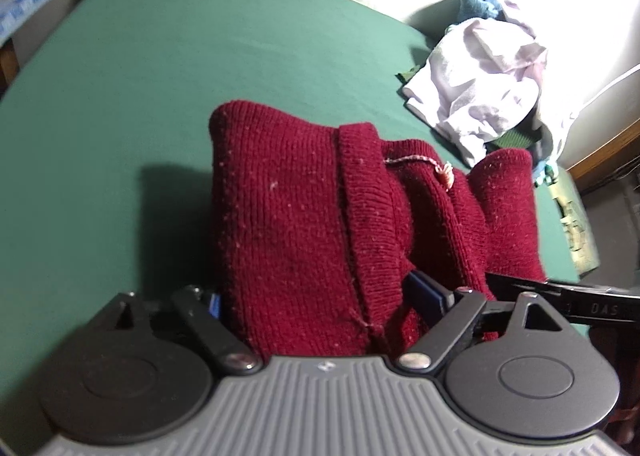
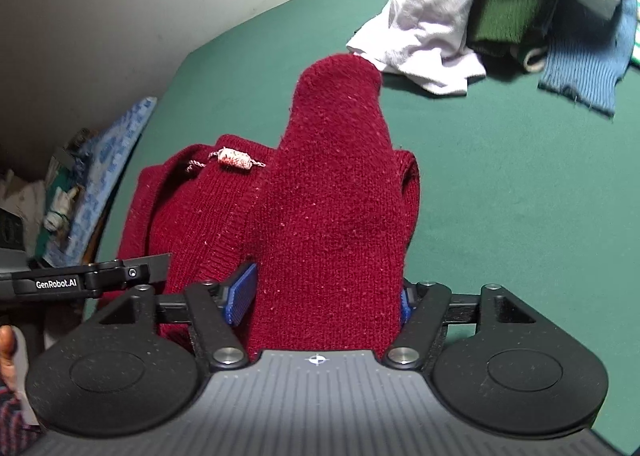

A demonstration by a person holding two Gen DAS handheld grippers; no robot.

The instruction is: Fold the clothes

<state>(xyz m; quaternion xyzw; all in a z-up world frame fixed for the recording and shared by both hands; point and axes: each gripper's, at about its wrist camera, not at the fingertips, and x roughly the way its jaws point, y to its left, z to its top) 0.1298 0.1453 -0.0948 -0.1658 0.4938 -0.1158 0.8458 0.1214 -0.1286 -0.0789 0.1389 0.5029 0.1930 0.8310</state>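
Left gripper [image 1: 316, 296] sat at bottom centre of its view, jaws wide w/ a bunched red sweater [image 1: 304, 207] between the blue pads; pads seemed to press the knit. Right gripper [image 2: 324, 292], bottom centre of its view, likewise clamped a thick fold of the same sweater, pads tight vs. both sides. Sweater lay on the green sheet [image 1: 160, 55], mid-frame, a small tag [image 2: 235, 159] on a string near its collar. Farther off, upper right, a clothes pile [image 2: 500, 7]: white, green, blue items. No containers seen.
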